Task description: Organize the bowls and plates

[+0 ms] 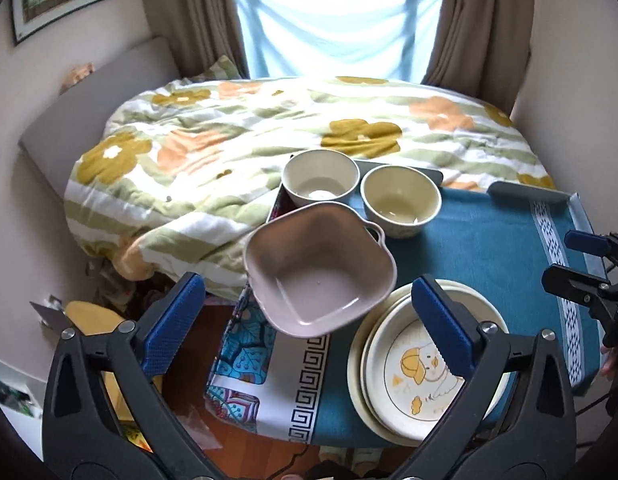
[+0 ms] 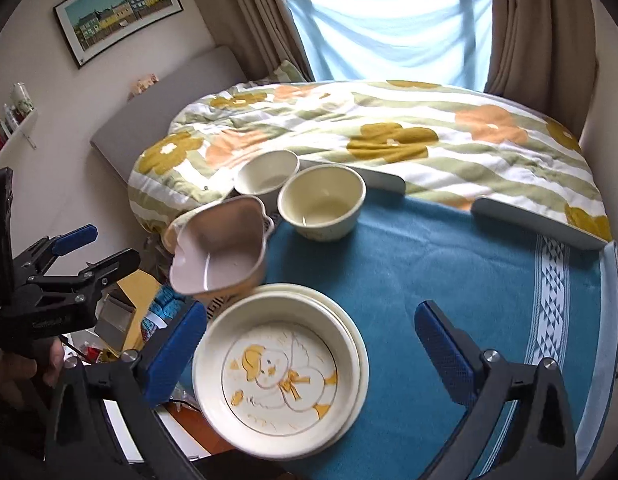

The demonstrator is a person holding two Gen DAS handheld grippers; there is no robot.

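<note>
Both grippers hang above the tray with their jaws wide apart and nothing between them, so this looks like a pause between placements, with a fresh pick to be chosen. The left gripper (image 1: 317,320) looks down over the tray's (image 1: 529,196) near left part; the right gripper (image 2: 313,344) sits over the near edge. The plates (image 2: 281,384) lie stacked at the near edge on the blue cloth (image 2: 449,264), the duck-printed one on top. Two round bowls stand side by side at the far left corner, the white bowl (image 1: 320,178) further left and the cream bowl (image 1: 400,200) just beside it. The pink bowl (image 1: 319,270), squarish with a small handle, sits tilted between them and the plates, and seems to jut past the left edge. By my reckoning the next move is to gather the bowls, perhaps the pink one first: one finger inside its wall, one outside, lifted level so it does not knock the plates. The left view shows the patterned cloth (image 1: 269,376) hanging below the left edge; the right view shows how steeply the pink bowl leans, and the hand (image 2: 25,368) on the left gripper.
</note>
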